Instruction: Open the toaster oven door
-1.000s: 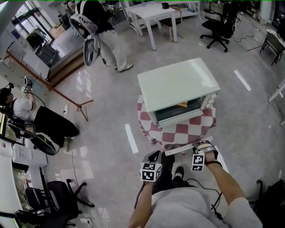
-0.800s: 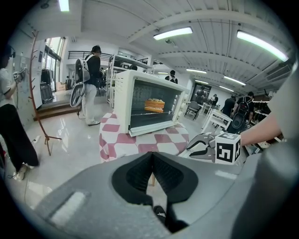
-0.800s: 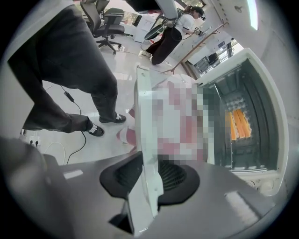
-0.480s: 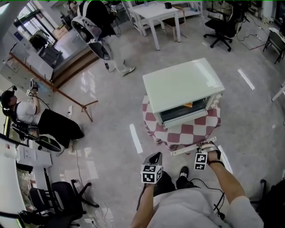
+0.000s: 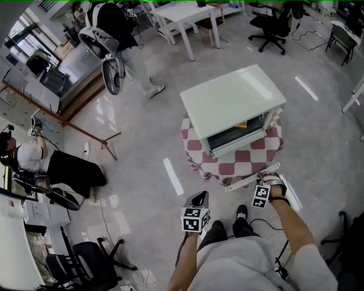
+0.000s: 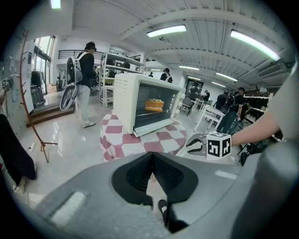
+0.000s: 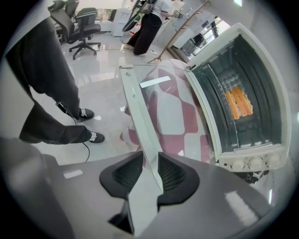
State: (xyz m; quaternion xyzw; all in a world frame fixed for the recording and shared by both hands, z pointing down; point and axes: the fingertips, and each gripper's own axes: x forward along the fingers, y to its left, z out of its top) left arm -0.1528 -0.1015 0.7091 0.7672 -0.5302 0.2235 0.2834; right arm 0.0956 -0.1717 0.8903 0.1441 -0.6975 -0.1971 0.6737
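A pale green toaster oven [image 5: 233, 105] stands on a small round table with a red-and-white checked cloth [image 5: 239, 163]. Its glass door [image 7: 161, 105] hangs open and swung down toward me. Orange food [image 7: 239, 102] lies on the rack inside. My right gripper [image 5: 267, 177] is shut on the door's white handle bar [image 7: 138, 112], which runs between its pads [image 7: 170, 170]. My left gripper [image 5: 198, 199] hovers left of the table, away from the oven, shut with nothing in it. In the left gripper view the oven [image 6: 145, 102] stands ahead, with the right gripper [image 6: 201, 144] at the door.
A person with a backpack [image 5: 114, 28] stands at the back left and another sits at the far left [image 5: 34, 156]. A wooden stand [image 5: 85, 128], a white table [image 5: 182, 14] and office chairs [image 5: 270, 25] ring the floor. My own shoes [image 5: 239, 213] are below the table.
The right gripper has sunk a little and rolled with the door handle in its grip. The left gripper has drifted slightly sideways. The standing person at the back has shifted.
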